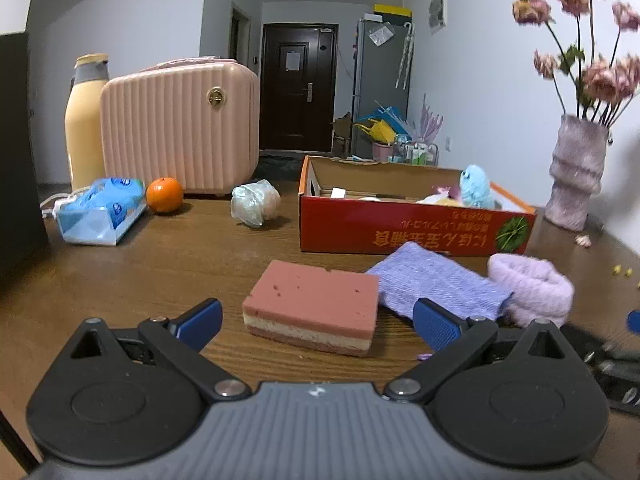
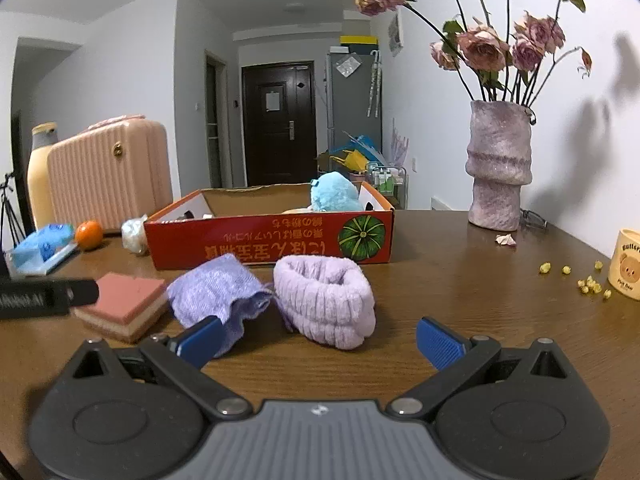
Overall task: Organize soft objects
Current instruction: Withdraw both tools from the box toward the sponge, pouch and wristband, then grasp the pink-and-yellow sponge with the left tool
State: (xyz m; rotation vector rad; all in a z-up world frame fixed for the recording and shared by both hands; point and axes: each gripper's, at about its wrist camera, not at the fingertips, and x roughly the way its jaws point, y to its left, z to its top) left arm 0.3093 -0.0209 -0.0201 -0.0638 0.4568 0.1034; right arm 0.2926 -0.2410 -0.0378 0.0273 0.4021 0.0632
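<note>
cup (image 2: pixel 627 264) cropped, box (image 1: pixel 412 222) contents half-hidden

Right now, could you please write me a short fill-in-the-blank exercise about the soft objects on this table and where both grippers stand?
1. The left gripper is open, its fingers on either side of the pink ____.
2. The blue plush toy sits inside the red cardboard ____.
3. The purple cloth lies between the sponge and the lilac ____.
4. The right gripper is ____, holding nothing.

Missing words: sponge; box; headband; open
</note>
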